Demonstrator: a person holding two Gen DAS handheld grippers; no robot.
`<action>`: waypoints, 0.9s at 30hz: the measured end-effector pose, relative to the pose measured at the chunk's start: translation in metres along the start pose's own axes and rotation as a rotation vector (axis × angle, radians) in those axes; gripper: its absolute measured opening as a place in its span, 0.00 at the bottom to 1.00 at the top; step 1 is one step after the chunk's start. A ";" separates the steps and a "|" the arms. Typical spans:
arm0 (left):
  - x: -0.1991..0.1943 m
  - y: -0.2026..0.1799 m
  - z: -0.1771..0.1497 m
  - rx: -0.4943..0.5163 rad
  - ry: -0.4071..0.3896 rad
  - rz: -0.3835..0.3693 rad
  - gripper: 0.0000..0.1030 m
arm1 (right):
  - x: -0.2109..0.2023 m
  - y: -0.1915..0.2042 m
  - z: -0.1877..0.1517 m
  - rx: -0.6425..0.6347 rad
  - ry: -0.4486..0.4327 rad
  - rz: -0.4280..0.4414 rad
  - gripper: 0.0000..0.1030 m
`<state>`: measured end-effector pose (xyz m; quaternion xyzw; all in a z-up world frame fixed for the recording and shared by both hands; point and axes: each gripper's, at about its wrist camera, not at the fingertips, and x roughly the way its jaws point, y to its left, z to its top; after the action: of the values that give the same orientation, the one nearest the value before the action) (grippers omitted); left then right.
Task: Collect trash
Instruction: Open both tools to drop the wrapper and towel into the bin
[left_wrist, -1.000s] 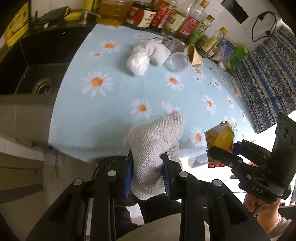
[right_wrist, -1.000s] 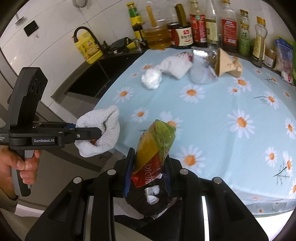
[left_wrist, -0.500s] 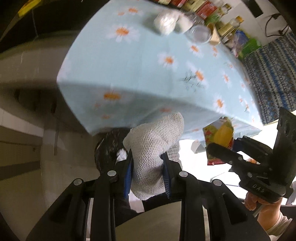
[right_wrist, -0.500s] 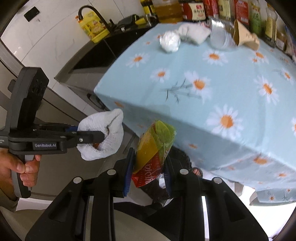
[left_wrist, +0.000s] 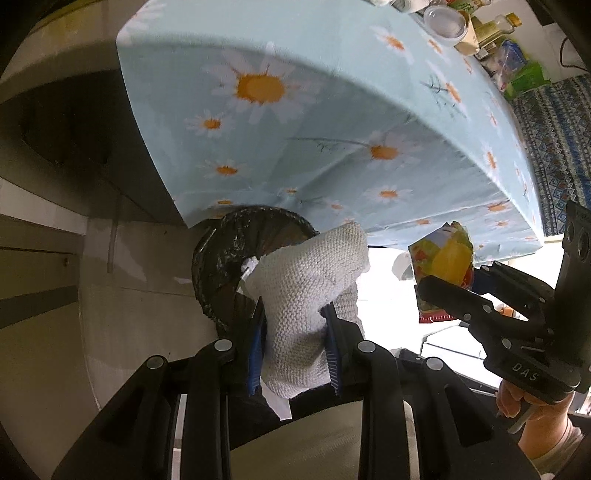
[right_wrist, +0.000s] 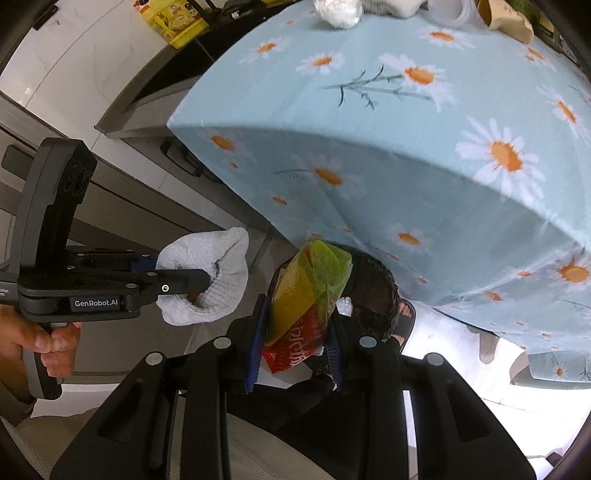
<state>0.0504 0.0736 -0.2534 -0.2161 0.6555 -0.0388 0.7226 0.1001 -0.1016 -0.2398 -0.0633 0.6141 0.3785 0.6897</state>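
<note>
A table (right_wrist: 424, 155) draped in a pale blue daisy-print cloth (left_wrist: 332, 122) filled the upper part of both views. To one side of the table ran grey cabinet fronts (right_wrist: 122, 206) under a dark counter (right_wrist: 162, 85), with white wall tiles (right_wrist: 70, 55) behind. On the table's other side hung a blue patterned fabric (left_wrist: 557, 140). Below the table's edge the pale floor (left_wrist: 384, 262) was washed out by bright light.

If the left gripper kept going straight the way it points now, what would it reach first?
Most likely the black-lined trash bin under the table edge: the left gripper, shut on the white knitted cloth, points toward its opening. The daisy tablecloth hangs just beyond; depth is unclear.
</note>
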 end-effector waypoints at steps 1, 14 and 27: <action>0.001 0.000 0.000 0.004 0.002 0.007 0.26 | 0.002 0.001 0.001 -0.001 0.002 0.001 0.30; 0.004 0.004 0.004 -0.027 0.020 -0.004 0.57 | 0.002 -0.011 0.007 0.034 -0.002 0.002 0.48; 0.000 0.007 0.009 -0.040 0.020 0.006 0.57 | -0.004 -0.015 0.012 0.042 -0.016 -0.004 0.48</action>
<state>0.0579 0.0824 -0.2559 -0.2283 0.6638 -0.0258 0.7117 0.1187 -0.1071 -0.2386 -0.0467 0.6163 0.3647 0.6965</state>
